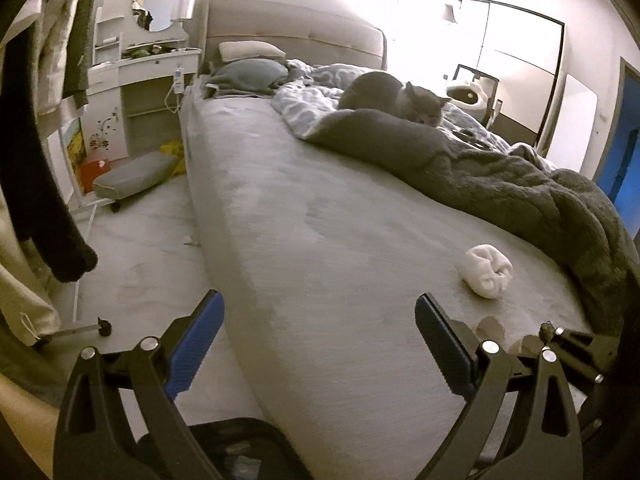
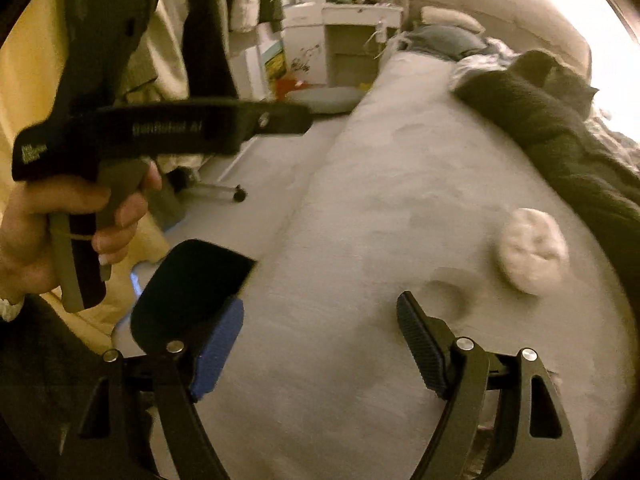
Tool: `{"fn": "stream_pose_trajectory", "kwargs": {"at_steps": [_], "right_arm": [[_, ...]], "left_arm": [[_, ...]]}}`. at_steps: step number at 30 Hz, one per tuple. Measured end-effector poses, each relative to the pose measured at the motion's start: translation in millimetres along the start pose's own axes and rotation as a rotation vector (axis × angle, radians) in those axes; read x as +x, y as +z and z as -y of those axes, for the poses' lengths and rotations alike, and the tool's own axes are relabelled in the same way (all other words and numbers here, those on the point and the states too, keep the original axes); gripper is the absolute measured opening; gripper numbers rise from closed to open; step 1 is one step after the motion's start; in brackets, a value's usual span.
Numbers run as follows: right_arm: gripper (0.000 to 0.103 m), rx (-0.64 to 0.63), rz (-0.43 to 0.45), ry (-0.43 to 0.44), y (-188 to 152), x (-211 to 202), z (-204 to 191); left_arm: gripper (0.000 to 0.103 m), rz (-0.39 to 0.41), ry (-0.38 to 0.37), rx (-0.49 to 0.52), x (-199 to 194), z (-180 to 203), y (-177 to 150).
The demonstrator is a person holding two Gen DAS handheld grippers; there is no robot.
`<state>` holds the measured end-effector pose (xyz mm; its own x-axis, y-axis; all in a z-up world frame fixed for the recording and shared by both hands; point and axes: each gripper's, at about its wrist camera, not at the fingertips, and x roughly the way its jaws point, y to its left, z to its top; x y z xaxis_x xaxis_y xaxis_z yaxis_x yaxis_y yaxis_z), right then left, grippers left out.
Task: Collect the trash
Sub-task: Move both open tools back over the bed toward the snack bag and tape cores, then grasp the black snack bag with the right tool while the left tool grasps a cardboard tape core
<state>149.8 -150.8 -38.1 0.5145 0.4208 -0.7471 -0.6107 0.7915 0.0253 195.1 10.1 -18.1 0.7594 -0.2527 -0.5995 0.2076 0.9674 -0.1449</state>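
Observation:
A white crumpled wad [image 1: 486, 270] lies on the grey bed sheet [image 1: 320, 200] near the foot of the bed, beside a dark blanket. My left gripper [image 1: 318, 304] hangs open over the bed's edge, left of and short of the wad, with nothing between its blue pads. A small pale scrap [image 1: 490, 326] lies just beyond its right finger. In the right wrist view the wad [image 2: 534, 250] sits ahead and to the right of my right gripper [image 2: 320, 308], which is open and empty above the sheet. A hand [image 2: 60, 220] holds the left tool's handle at the left.
A grey cat [image 1: 400, 96] lies on the patterned duvet at mid-bed. The dark blanket [image 1: 520, 184] covers the bed's right side. Hanging clothes [image 1: 32, 140] and a rack stand at the left over the carpet. A black flap [image 2: 192, 292] sits against my right gripper's left finger.

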Motion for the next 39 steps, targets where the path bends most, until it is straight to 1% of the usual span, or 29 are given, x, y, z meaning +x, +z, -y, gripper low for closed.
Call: {"fn": "stream_pose_trajectory", "kwargs": {"at_steps": [3,8,12,14,18,23,24,25,26,28,31,36,39], "right_arm": [[0.080,-0.012,0.021,-0.058,-7.6,-13.9,12.8],[0.080,0.015,0.025,-0.083,-26.2,-26.4,34.2],[0.080,0.029,0.070,-0.127,-31.9,-42.9,46.0],[0.080,0.039,0.078,-0.146,-36.7,-49.2,53.8],[0.080,0.051,0.047,-0.155,-49.2,-49.6,66.0],[0.079,0.042,0.013,-0.182,-60.6,-42.9,71.9],[0.077,0.042,0.006,-0.184,-62.6,-41.3,72.9],[0.071,0.040,-0.003,-0.187,-65.3,-39.4,74.5],[0.067,0.036,-0.012,-0.197,-67.3,-37.8,74.4],[0.064,0.027,-0.021,-0.214,-71.1,-36.8,77.2],[0.061,0.038,-0.022,-0.210,-74.2,-38.4,82.0],[0.059,0.083,-0.010,-0.174,-78.4,-45.1,90.4],[0.057,0.097,-0.006,-0.171,-80.5,-49.3,95.7]], "left_arm": [[0.098,-0.007,-0.010,0.016,4.7,11.5,-1.4],[0.098,-0.016,-0.032,0.026,12.3,27.6,-2.5],[0.098,-0.018,-0.047,0.033,15.9,40.0,-3.1],[0.098,-0.018,-0.055,0.038,17.1,45.9,-3.2],[0.098,-0.026,-0.063,0.056,21.2,54.5,-5.4],[0.098,-0.039,-0.068,0.064,27.2,62.7,-6.6],[0.098,-0.040,-0.068,0.066,28.4,64.9,-6.1],[0.098,-0.040,-0.069,0.068,29.1,66.5,-6.1],[0.098,-0.040,-0.072,0.070,30.1,68.4,-6.1],[0.098,-0.042,-0.076,0.072,31.7,73.1,-6.2],[0.098,-0.042,-0.082,0.082,33.4,78.9,-7.6],[0.098,-0.042,-0.098,0.092,35.5,85.4,-8.9],[0.098,-0.037,-0.112,0.103,35.8,89.4,-9.9]]}}
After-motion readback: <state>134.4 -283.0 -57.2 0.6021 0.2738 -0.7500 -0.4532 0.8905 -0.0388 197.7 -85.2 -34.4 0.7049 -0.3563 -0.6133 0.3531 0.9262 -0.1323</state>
